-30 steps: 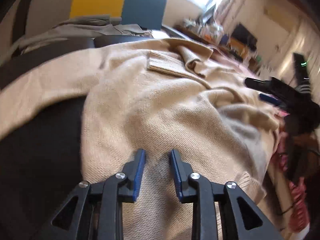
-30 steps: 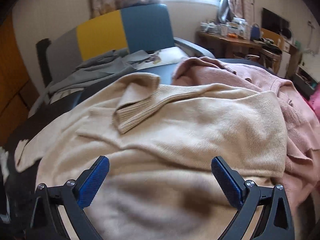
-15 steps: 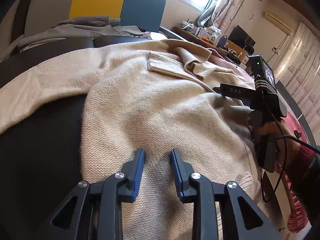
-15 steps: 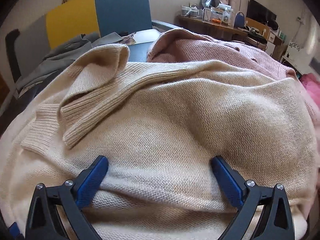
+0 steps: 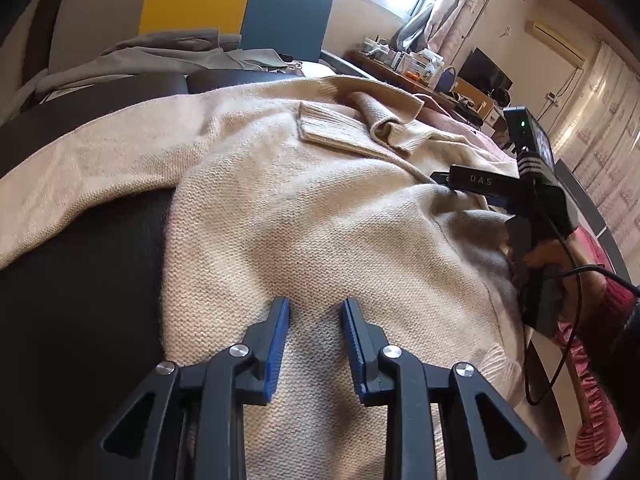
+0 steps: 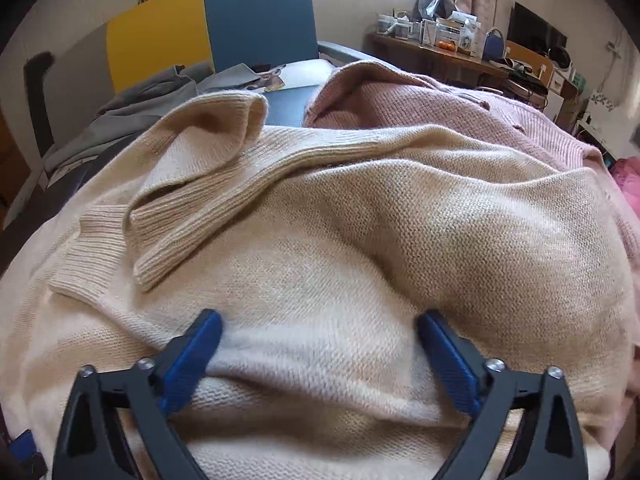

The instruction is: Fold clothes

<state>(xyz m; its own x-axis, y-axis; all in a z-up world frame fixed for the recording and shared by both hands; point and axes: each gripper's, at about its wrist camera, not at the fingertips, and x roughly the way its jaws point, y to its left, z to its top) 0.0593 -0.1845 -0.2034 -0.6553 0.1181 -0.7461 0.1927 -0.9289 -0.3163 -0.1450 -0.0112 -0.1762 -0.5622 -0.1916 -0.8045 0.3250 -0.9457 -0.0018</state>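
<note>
The beige sweater (image 6: 360,240) fills mid-frame, spread flat. Right gripper (image 6: 320,344) gapes wide, tips on the knit; left gripper (image 5: 314,332) stands slightly parted, empty. Grasping stage, seemingly: next, pinch fabric firmly.

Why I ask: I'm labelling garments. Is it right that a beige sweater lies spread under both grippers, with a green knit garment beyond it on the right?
Not quite: the knit garment beyond the beige sweater is pink, not green, as the right wrist view shows. The rest holds: the sweater lies spread under the left gripper and the right gripper.
</note>
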